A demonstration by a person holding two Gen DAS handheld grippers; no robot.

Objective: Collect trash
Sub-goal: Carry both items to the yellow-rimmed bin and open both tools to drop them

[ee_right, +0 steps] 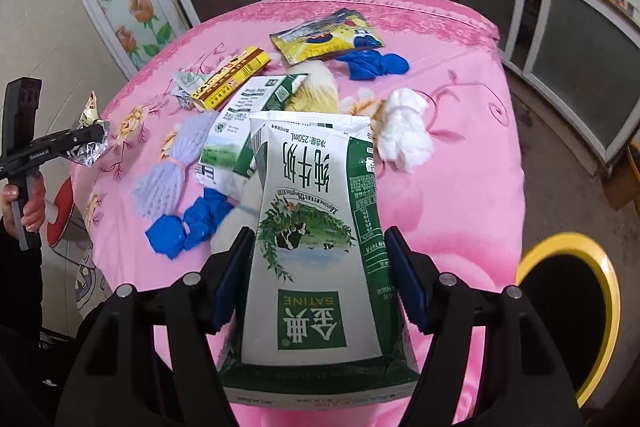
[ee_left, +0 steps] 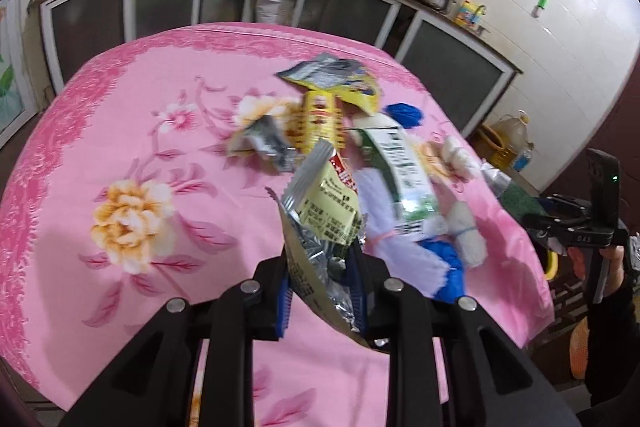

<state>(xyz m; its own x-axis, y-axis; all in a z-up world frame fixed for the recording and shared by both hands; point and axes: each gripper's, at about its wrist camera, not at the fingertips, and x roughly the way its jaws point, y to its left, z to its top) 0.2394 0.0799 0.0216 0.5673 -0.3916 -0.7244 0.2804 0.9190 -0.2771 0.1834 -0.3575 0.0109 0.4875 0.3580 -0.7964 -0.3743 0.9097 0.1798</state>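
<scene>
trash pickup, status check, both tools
Left tool shut on foil wrapper. Right tool holding milk carton. Bin right, path clear.

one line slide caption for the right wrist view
Right hand-held gripper holding a milk carton above the littered pink tablecloth, yellow-rimmed bin alongside.

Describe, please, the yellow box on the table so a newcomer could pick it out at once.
Start at the pink flowered tablecloth covering the table. Near its far left side, among the scattered trash, lies the long yellow box, between a crumpled silver wrapper and a flattened green-and-white milk carton. It alone is a rigid narrow carton, yellow with red print.
</scene>
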